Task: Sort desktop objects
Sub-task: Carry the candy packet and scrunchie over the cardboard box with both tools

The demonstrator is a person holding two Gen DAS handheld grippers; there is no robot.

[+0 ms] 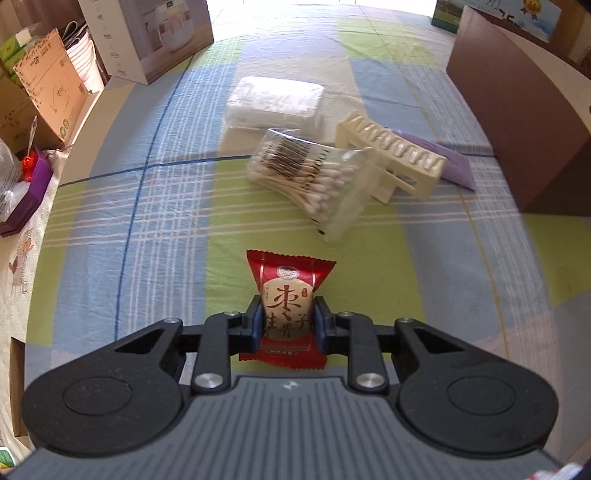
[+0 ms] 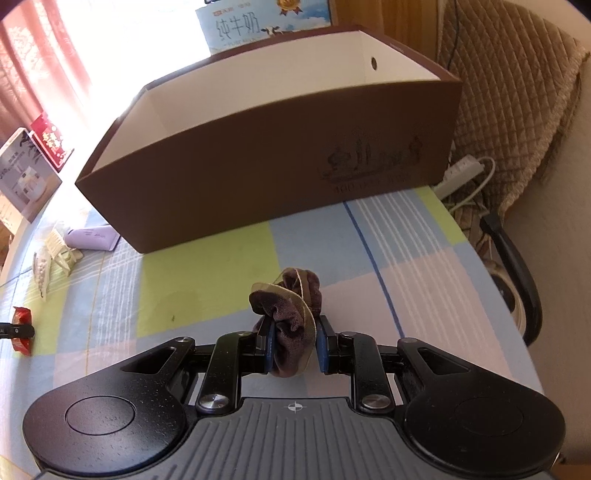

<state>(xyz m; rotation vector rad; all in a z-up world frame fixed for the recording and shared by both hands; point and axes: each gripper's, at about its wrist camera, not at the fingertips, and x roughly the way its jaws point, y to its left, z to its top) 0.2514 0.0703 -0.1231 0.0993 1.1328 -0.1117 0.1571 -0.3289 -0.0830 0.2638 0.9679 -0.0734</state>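
Left gripper: jaws closed on a red snack packet, blue pads pressing both its sides. The packet stands upright between the fingers, its upper half clear of them, over the checked cloth; whether its lower edge touches the cloth cannot be told.

Beyond it, on the cloth: a clear bag of cotton swabs, lying flat. Its far right end touches a cream comb-like rack, which is tilted. A purple item lies partly under the rack. Behind the swabs, a white wrapped pack. A brown box stands at the right edge of the view. Cartons stand along the left side.

Right gripper: jaws closed on a brown velvet scrunchie with a gauze trim, bunched between the blue pads and rising above them. It is held over the cloth, near the table's right edge.

Ahead of it the brown box stands open-topped, white inside; its contents are not visible from here. The purple item lies just beside its left corner, the rack next to that. The packet shows at far left, gripped by the other tool. A milk carton stands behind the box.
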